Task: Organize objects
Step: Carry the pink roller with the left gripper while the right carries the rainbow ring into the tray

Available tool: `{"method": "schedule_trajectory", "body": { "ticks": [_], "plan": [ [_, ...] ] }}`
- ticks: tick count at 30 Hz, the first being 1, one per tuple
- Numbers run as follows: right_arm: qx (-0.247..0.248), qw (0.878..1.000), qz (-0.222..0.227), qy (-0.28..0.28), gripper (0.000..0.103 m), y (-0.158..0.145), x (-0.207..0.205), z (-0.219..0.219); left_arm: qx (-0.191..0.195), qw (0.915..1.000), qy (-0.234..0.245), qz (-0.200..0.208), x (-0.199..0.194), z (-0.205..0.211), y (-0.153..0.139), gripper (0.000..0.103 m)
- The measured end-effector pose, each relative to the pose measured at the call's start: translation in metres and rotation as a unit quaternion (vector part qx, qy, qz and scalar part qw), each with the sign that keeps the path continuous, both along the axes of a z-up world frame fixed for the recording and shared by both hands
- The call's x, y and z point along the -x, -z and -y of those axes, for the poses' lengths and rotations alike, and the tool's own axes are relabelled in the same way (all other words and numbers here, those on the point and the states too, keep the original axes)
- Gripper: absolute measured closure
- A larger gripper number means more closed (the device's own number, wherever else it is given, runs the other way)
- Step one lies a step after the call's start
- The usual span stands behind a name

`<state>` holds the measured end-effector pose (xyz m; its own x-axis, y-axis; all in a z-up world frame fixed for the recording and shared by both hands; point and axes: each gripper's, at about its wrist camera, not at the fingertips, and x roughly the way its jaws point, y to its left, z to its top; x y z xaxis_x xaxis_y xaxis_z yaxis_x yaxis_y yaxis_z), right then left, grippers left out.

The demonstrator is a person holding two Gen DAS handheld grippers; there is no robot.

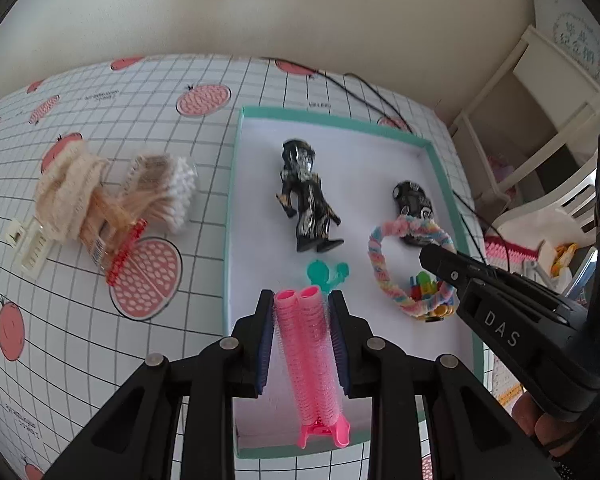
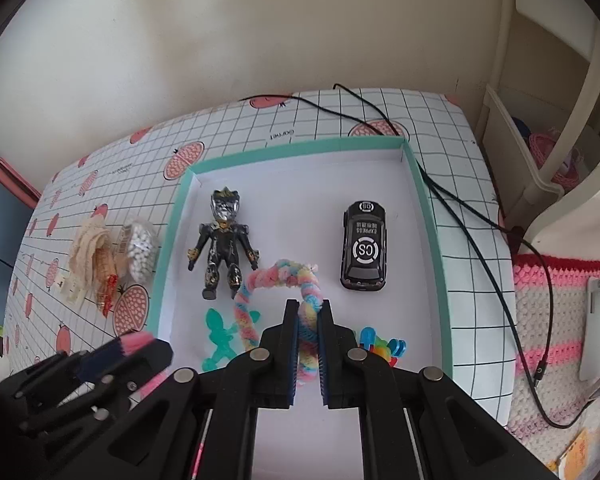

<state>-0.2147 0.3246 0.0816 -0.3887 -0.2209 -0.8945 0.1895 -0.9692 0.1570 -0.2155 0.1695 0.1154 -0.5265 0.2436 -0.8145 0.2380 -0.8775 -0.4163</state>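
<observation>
Over the white tray (image 1: 428, 152) with the green rim, the left gripper (image 1: 302, 312) is squeezed tight on a pink hair roller clip (image 1: 312, 352), held above the near end of the tray. The right gripper (image 2: 308, 320) is pinched on a fuzzy rainbow ring (image 2: 260, 280) that lies in the tray, near a black toy man (image 2: 222, 240), a black toy car (image 2: 363, 246) and a small green toy (image 2: 218, 338). On the counter (image 1: 140, 100) left of the tray sits a pile with cotton swabs (image 1: 180, 188) and cream lace (image 1: 70, 184).
</observation>
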Motion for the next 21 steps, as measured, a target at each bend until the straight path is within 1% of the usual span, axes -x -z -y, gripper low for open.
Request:
{"method": "schedule_trajectory", "body": {
  "ticks": [9,21],
  "plan": [
    [-0.011,1.0,0.018,-0.006,0.094,0.018,0.004,0.006,0.005,0.9996,-0.013,0.022,0.006,0.0,0.016,0.075],
    [-0.019,0.999,0.034,-0.008,0.094,0.034,0.006,0.007,0.006,0.999,-0.022,0.039,0.007,0.001,0.03,0.075]
  ]
}}
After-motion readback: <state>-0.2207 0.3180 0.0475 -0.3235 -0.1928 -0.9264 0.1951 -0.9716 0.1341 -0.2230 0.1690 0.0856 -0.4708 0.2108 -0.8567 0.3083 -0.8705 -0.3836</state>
